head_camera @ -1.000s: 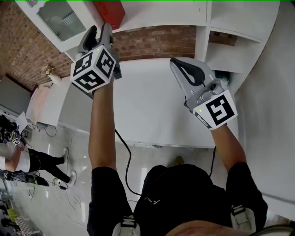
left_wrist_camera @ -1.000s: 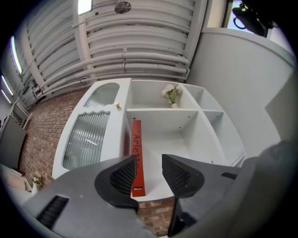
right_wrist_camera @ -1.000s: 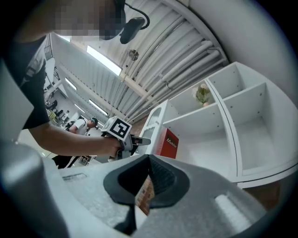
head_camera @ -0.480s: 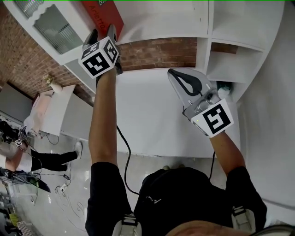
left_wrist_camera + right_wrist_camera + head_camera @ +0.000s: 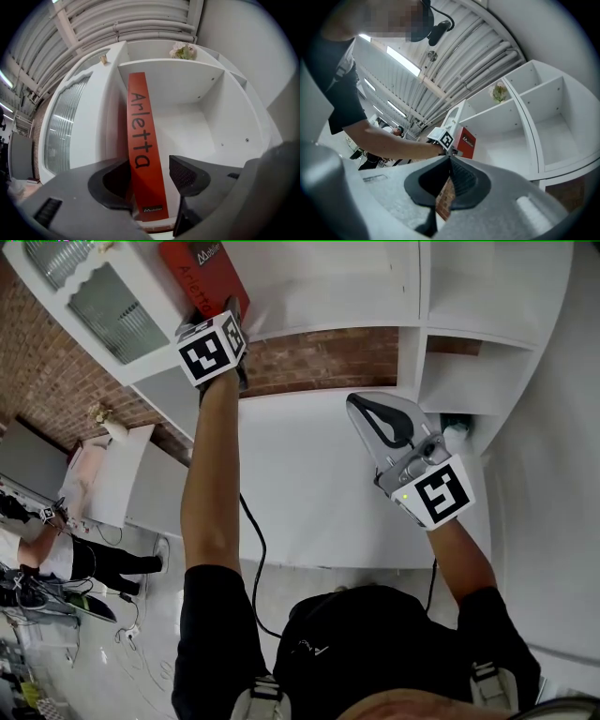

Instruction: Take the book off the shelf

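A red book (image 5: 202,273) with "Arletta" on its spine (image 5: 140,140) stands upright at the left end of a white shelf compartment (image 5: 197,122). My left gripper (image 5: 217,315) is raised to it and is open. In the left gripper view the spine stands between the two jaws of the left gripper (image 5: 150,164). The left jaw is close beside the spine and the right jaw is clear of it. My right gripper (image 5: 361,404) hangs lower over the white counter, shut with nothing in it. The right gripper (image 5: 450,159) faces the book (image 5: 465,142) from a distance.
A ribbed glass cabinet door (image 5: 103,296) adjoins the book's compartment on the left. More white compartments (image 5: 469,362) lie to the right, flowers (image 5: 182,50) stand on top. A white counter (image 5: 309,474) and brick wall (image 5: 319,352) are below. A person (image 5: 56,554) stands at far left.
My left gripper has risen from above the counter to the shelf, and its jaws now stand around the book's spine. The right gripper has hardly moved.
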